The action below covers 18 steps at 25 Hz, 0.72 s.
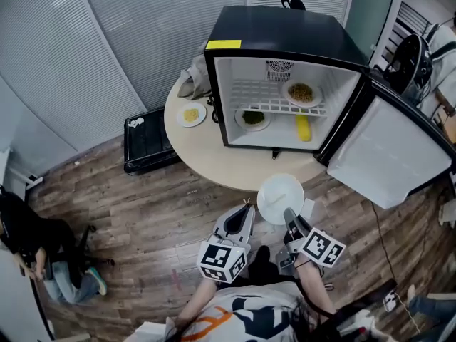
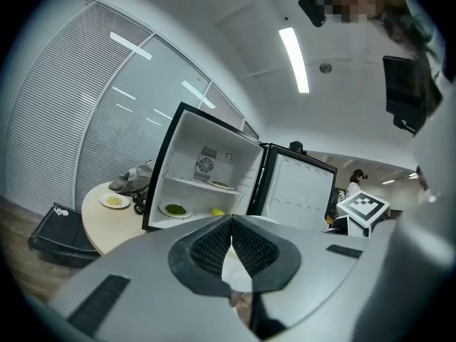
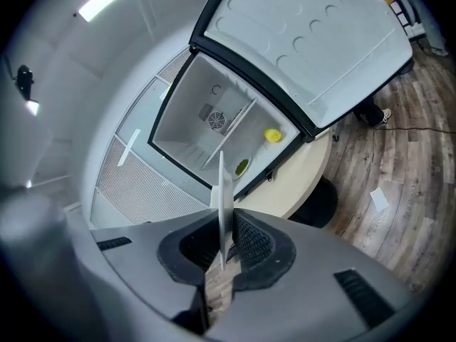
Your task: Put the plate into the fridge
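My right gripper (image 1: 289,216) pinches the white plate (image 1: 280,199) by its rim, short of the open mini fridge (image 1: 285,41); my left gripper (image 1: 246,206) is closed, empty. I judge that thin edge grip could let it swivel, or clip the wire shelf (image 1: 274,107).

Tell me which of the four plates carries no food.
The white plate clamped in the right gripper; the other three, on the table and in the fridge, carry food.

The right gripper (image 1: 289,218) holds a white plate (image 1: 279,197) over the near edge of the round table (image 1: 206,152), facing the open fridge (image 1: 285,30).
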Each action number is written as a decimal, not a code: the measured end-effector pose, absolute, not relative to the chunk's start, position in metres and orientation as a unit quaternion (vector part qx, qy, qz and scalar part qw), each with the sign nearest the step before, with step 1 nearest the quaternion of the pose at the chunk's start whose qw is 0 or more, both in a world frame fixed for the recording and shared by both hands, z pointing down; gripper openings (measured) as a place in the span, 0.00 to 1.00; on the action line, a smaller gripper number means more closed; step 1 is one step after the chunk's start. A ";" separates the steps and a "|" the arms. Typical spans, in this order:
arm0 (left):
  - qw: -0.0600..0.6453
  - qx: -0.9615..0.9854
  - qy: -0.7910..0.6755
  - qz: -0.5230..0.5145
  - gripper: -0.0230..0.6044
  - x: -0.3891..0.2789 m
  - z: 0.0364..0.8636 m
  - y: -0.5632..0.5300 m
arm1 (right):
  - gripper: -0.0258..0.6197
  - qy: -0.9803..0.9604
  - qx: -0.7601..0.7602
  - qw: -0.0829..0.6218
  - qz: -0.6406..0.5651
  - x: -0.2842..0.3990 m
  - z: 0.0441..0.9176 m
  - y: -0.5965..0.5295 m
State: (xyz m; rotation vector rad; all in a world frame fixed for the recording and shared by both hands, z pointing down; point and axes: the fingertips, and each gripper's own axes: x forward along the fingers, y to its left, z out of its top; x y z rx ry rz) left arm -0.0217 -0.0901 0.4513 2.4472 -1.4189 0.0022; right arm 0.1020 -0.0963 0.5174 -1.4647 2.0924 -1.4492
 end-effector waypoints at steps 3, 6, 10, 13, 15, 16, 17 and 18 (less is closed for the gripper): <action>0.161 0.852 -0.498 0.007 0.05 -0.012 0.457 -0.112 | 0.09 0.706 -0.493 0.100 -0.498 0.111 0.522 -0.118; 0.161 0.851 -0.500 0.014 0.05 -0.002 0.460 -0.131 | 0.09 0.703 -0.490 0.101 -0.505 0.119 0.527 -0.137; 0.156 0.850 -0.502 0.022 0.05 0.011 0.459 -0.152 | 0.09 0.703 -0.488 0.103 -0.508 0.133 0.529 -0.162; 0.155 0.848 -0.506 0.026 0.05 0.018 0.461 -0.165 | 0.09 0.703 -0.482 0.107 -0.512 0.137 0.531 -0.178; 0.155 0.848 -0.505 0.034 0.05 0.021 0.463 -0.171 | 0.09 0.701 -0.476 0.111 -0.520 0.136 0.532 -0.186; 0.155 0.849 -0.504 0.038 0.05 0.023 0.463 -0.172 | 0.09 0.700 -0.473 0.112 -0.523 0.135 0.534 -0.188; 0.155 0.850 -0.502 0.041 0.05 0.025 0.464 -0.172 | 0.09 0.699 -0.472 0.111 -0.526 0.135 0.535 -0.189; 0.155 0.851 -0.500 0.044 0.05 0.027 0.465 -0.173 | 0.09 0.698 -0.472 0.110 -0.528 0.134 0.537 -0.190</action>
